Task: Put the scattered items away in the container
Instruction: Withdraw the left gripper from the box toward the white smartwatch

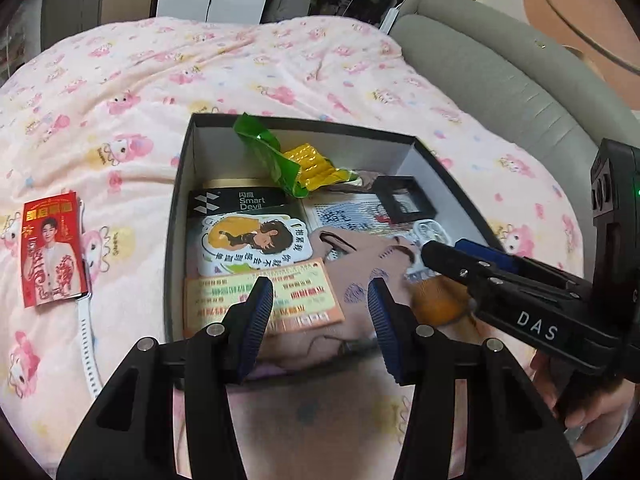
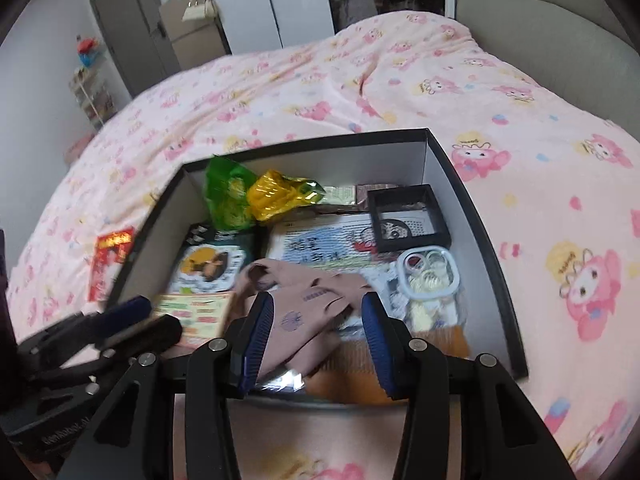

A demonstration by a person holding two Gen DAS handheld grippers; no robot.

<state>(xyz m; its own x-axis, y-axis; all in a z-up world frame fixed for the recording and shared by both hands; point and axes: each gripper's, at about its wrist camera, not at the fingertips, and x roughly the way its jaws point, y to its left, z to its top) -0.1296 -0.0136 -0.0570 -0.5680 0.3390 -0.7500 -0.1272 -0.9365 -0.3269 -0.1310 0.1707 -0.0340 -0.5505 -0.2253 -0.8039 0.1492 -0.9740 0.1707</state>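
The left gripper hangs with jaws apart and empty above the box on the bed. Between the right gripper's parted jaws lies brown fabric, grip unclear. Left of the left jaws, outside the box, lies a red card.

box on bed, booklet left (outside it)

Soft, even indoor light, strong fisheye bending with dark corners, and motion blur in the right wrist view.
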